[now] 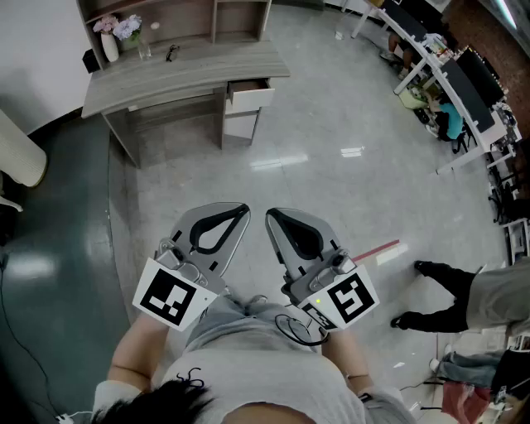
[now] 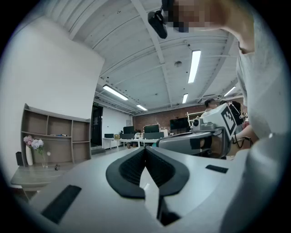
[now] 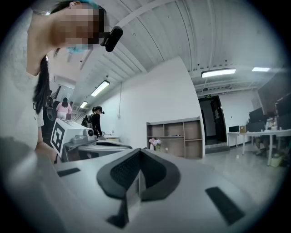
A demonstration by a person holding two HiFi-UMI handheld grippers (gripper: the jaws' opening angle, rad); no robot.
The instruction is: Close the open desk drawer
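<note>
In the head view a grey desk (image 1: 186, 74) stands far ahead at the top, with its top drawer (image 1: 251, 94) pulled out at the right end. My left gripper (image 1: 243, 210) and right gripper (image 1: 271, 216) are held side by side close to my body, well short of the desk. Both are shut with nothing between the jaws. The left gripper view shows its own shut tips (image 2: 145, 149) and the desk (image 2: 27, 175) at the far left. In the right gripper view the tips (image 3: 139, 151) meet in front of a distant shelf unit (image 3: 175, 139).
A vase of flowers (image 1: 110, 37) and small items sit on the desk, and a shelf unit (image 1: 178, 16) stands behind it. Office desks with monitors (image 1: 451, 79) line the right side. A person's legs (image 1: 451, 290) stand at the right. Red tape (image 1: 377, 251) marks the shiny floor.
</note>
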